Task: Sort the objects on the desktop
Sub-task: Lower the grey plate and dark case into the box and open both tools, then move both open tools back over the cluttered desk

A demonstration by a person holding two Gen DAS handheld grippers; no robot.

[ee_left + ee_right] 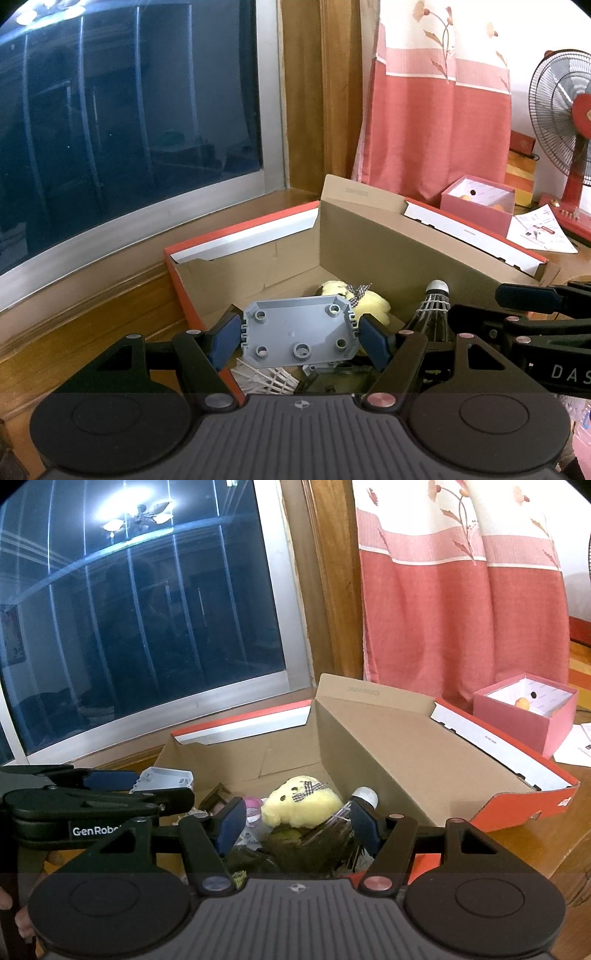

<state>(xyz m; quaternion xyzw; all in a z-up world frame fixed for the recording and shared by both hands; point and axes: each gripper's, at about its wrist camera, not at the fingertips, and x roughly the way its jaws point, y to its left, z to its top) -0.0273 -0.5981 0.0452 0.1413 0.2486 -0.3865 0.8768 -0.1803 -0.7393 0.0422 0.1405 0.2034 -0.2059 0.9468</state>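
1. Ahead of both my grippers sits the open cardboard box (369, 243), orange-red outside and brown inside, on the wooden desk (92, 317); its long axis runs away from me towards the window (129, 110)
2. My left gripper (299, 338) is clamped on the grey plastic plate (299, 332), one blue pad against each short end, so the plate's long axis lies straight across from pad to pad; the studded face with its round bosses is turned towards my camera, and the plate hangs over the near end of the box
3. Just beyond the plate, inside the box, lies the yellow plush toy (301, 805) with a checked bow on its head, face turned to my left
4. My right gripper (299, 823) hovers over the same near end of the box with its pads spread wide, plush toy between them further ahead, gripping nothing
5. Below the plate lies a white shuttlecock (269, 380), feathers fanning to my right
6. To the right of the plate stands a dark shuttlecock (434, 310), its white cork tip pointing up
7. Far right, past the box, sits a small pink box (524, 712), open at the top
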